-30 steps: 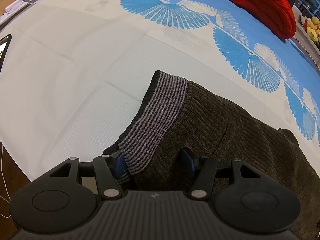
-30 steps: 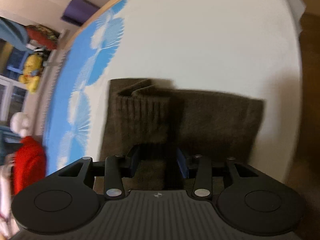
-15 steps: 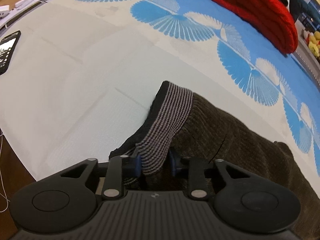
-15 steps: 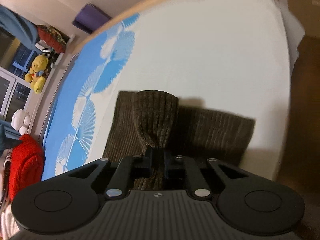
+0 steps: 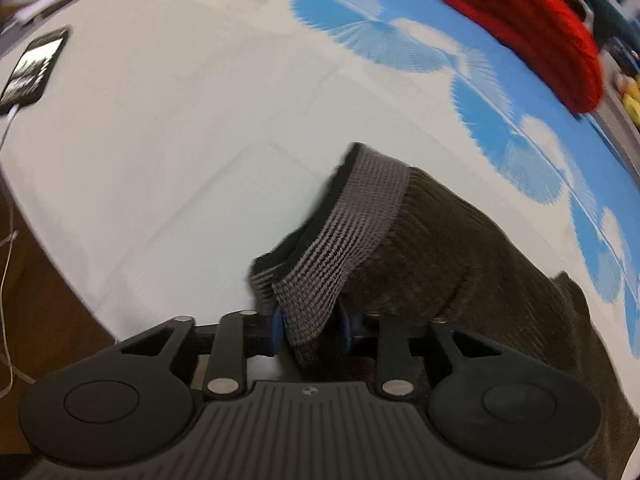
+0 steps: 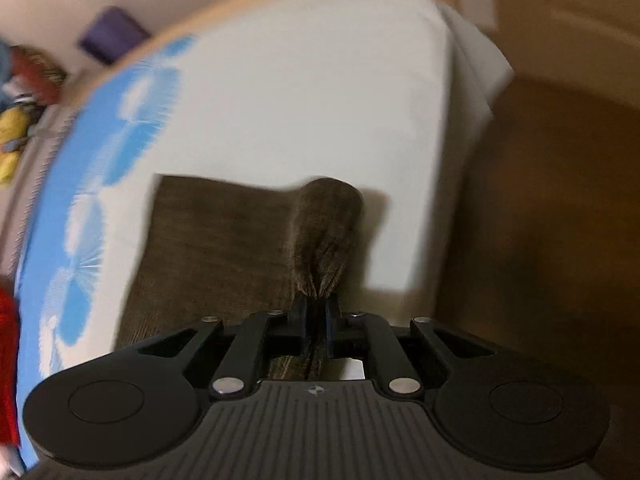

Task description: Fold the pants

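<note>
Dark brown ribbed pants (image 5: 460,248) lie on a white and blue bed sheet (image 5: 180,120). My left gripper (image 5: 310,328) is shut on the grey striped waistband (image 5: 352,232) and lifts it off the sheet. In the right wrist view the pants (image 6: 216,240) lie flat on the sheet (image 6: 300,100), and my right gripper (image 6: 316,314) is shut on a bunched-up fold of the brown cloth (image 6: 326,232), raised above the rest. Both views are motion-blurred.
A phone (image 5: 34,68) with a cable lies at the sheet's left edge. A red knitted garment (image 5: 532,28) lies at the far right. The bed's edge and brown floor (image 6: 540,220) are right of the pants. A yellow toy (image 6: 10,140) sits far left.
Both grippers closed from open onto the pants. The left now lifts the waistband; the right has pulled its pinched fold up and toward the bed's edge.
</note>
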Available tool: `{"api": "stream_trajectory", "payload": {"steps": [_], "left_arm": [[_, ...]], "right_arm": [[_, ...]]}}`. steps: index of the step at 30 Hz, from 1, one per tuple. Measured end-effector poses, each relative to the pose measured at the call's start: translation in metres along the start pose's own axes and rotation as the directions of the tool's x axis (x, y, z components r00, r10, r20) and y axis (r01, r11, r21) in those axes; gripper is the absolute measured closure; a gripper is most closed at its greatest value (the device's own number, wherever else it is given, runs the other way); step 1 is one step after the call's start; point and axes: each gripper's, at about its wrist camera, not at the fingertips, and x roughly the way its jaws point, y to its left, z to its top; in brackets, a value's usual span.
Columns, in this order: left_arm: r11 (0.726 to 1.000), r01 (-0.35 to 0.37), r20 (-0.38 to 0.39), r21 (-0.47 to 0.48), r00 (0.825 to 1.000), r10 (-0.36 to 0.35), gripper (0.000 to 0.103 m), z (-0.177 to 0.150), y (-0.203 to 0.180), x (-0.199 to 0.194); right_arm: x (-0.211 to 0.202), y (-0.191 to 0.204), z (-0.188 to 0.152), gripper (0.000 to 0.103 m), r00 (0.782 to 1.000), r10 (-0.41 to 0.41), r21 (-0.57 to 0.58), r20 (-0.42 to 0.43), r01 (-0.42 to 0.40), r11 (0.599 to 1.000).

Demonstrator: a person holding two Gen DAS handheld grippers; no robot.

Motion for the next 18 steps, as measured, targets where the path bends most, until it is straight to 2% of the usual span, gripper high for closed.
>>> {"api": "stream_trajectory", "payload": {"steps": [2, 3, 5, 8, 10, 12, 15, 18], "left_arm": [[0.999, 0.013, 0.032, -0.042, 0.999, -0.012, 0.063, 0.001, 0.005, -0.007], [0.999, -0.003, 0.060, -0.042, 0.998, 0.005, 0.058, 0.001, 0.004, -0.012], [0.999, -0.051, 0.137, -0.017, 0.989, 0.053, 0.058, 0.000, -0.002, -0.023], [0.992, -0.123, 0.262, 0.030, 0.959, 0.111, 0.058, -0.004, -0.015, -0.038], [0.988, -0.136, 0.320, 0.073, 0.942, 0.106, 0.058, -0.002, -0.024, -0.043], [0.981, -0.150, 0.347, 0.121, 0.933, 0.100, 0.058, -0.003, -0.035, -0.044], [0.972, -0.174, 0.347, 0.158, 0.932, 0.110, 0.058, -0.006, -0.045, -0.041], [0.967, -0.186, 0.355, 0.172, 0.928, 0.115, 0.058, -0.005, -0.049, -0.038]], "right_arm": [[-0.002, 0.003, 0.002, 0.082, 1.000, -0.014, -0.015, 0.022, 0.015, 1.000], [-0.006, 0.005, 0.003, 0.080, 0.999, -0.015, -0.027, 0.049, 0.016, 1.000], [-0.009, 0.009, 0.005, 0.080, 0.994, -0.034, -0.062, 0.101, 0.041, 0.997], [-0.005, 0.009, 0.008, 0.080, 0.992, -0.063, -0.082, 0.113, 0.072, 0.994], [-0.001, 0.006, 0.009, 0.089, 0.990, -0.086, -0.077, 0.111, 0.095, 0.992], [0.001, 0.004, 0.012, 0.091, 0.988, -0.097, -0.071, 0.116, 0.106, 0.992], [-0.001, 0.005, 0.011, 0.091, 0.980, -0.136, -0.083, 0.144, 0.149, 0.985], [-0.006, 0.008, 0.012, 0.091, 0.951, -0.226, -0.079, 0.212, 0.248, 0.966]]}}
